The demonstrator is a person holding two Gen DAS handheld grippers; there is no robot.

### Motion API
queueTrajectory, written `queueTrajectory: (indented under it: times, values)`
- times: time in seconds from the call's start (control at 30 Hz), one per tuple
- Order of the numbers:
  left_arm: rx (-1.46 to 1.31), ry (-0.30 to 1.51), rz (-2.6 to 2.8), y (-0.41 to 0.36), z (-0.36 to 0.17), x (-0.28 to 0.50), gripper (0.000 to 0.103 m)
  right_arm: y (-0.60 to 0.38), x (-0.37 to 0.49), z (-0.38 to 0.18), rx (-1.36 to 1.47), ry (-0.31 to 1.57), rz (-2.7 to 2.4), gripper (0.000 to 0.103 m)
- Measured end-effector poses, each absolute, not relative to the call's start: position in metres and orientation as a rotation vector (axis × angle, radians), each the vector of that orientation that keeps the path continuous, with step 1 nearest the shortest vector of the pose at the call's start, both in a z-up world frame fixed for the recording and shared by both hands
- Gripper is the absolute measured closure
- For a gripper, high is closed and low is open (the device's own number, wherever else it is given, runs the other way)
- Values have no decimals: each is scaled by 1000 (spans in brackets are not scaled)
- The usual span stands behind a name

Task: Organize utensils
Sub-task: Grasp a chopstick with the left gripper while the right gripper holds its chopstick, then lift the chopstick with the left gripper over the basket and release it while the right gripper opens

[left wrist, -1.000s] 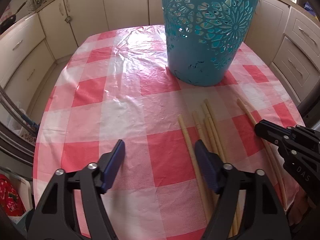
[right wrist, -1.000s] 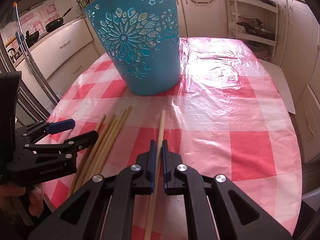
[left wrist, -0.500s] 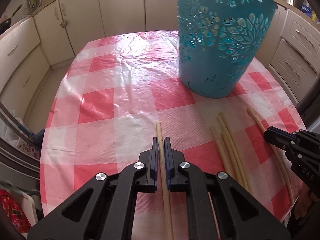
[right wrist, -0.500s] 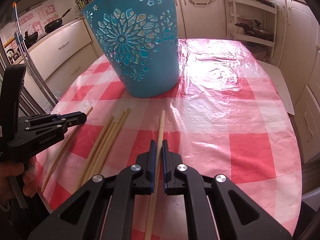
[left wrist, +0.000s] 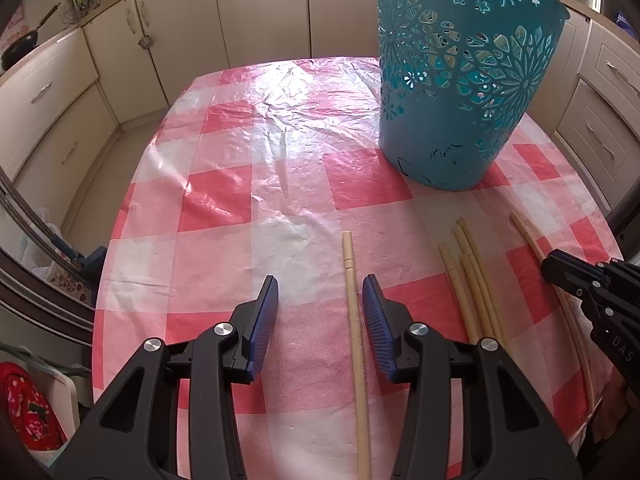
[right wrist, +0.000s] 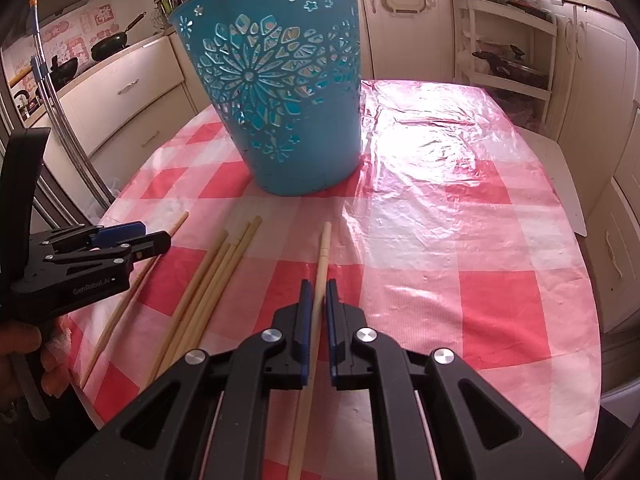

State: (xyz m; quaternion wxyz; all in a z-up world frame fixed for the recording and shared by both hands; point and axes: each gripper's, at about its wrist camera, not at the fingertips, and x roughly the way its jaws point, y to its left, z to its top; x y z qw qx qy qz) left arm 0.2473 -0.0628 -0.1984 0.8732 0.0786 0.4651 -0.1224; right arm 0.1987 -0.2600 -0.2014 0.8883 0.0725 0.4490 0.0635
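A teal cut-out basket (left wrist: 460, 92) stands on the red-checked table (left wrist: 280, 128); it also shows in the right wrist view (right wrist: 288, 100). My left gripper (left wrist: 320, 316) is open, and one chopstick (left wrist: 354, 320) lies on the table between its fingers. My right gripper (right wrist: 315, 320) is shut on a single chopstick (right wrist: 320, 264) that points toward the basket. Several chopsticks (right wrist: 212, 280) lie in a bundle between the two grippers, also seen in the left wrist view (left wrist: 472, 280). My left gripper shows in the right wrist view (right wrist: 120, 244) over another chopstick (right wrist: 136, 280).
Cream kitchen cabinets (left wrist: 72, 92) surround the table. A shelf rack (right wrist: 508, 48) stands at the back right. The table's edge runs close behind both grippers.
My left gripper closed on a chopstick, carried it left away from the bundle, then opened and let it lie on the table. My right gripper stayed shut on its chopstick.
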Motion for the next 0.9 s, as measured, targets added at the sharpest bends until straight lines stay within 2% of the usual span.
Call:
queueTrajectory:
  times: [0.13,0.23,0.3,0.37,0.67,0.9]
  values:
    - [166,965,-265,-64,-198,241,64,-259,199,-202,141,929,128,96]
    - [179,961,-293,-69,-197,238,77,-258,200,-202,138,927,126,96]
    - [195,962,-313,-75,-196,235,91,-258,200,-202,137,926,125,96]
    - [209,962,-330,-80,-195,232,98,-258,200,-202,138,926,125,96]
    - [218,971,-353,-83,-193,230,98,-258,200,-202,137,927,126,95]
    - [64,956,-377,-60,-169,235,99,-255,200,-203,120,924,130,92]
